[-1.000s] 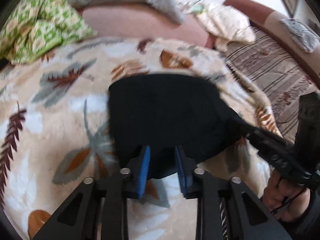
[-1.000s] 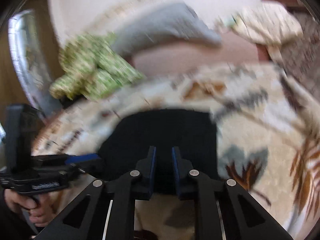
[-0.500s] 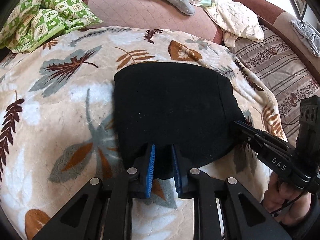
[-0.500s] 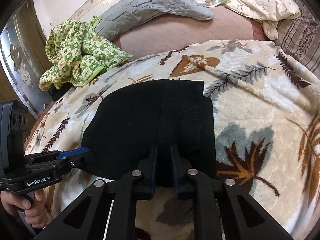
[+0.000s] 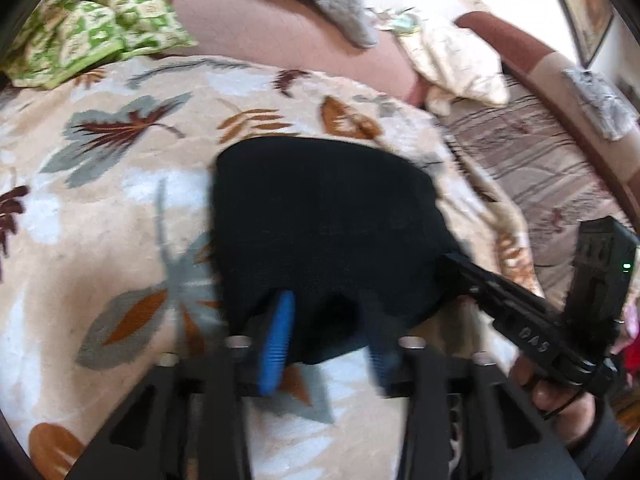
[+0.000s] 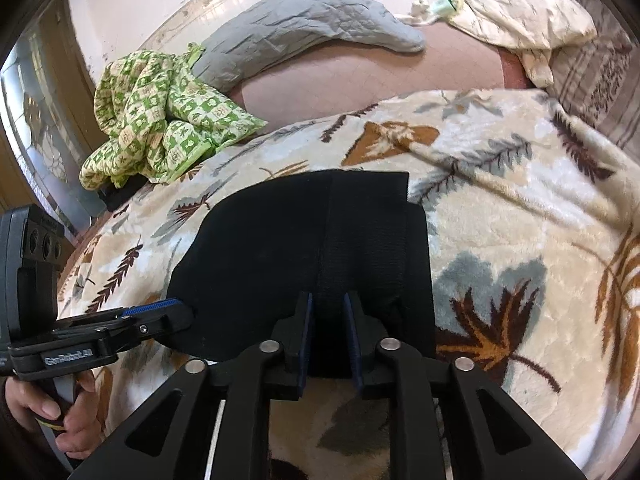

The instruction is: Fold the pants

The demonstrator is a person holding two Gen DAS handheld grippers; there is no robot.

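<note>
The black pants (image 6: 304, 256) lie folded compact on the leaf-print blanket (image 6: 520, 208) covering the bed. At their near-left edge the left gripper (image 5: 326, 332) has its fingers spread wide, seemingly letting go; the right gripper (image 6: 329, 330) pinches the near hem, steadying the bundle.

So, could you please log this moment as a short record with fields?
garment: black pants, folded into a compact pad
surface: leaf-print blanket
left gripper: open, fingers either side of the near edge of the pants
right gripper: narrowly open around the near edge, grip cannot be told
behind: green quilt, grey pillow
image quality: left wrist view blurred
</note>
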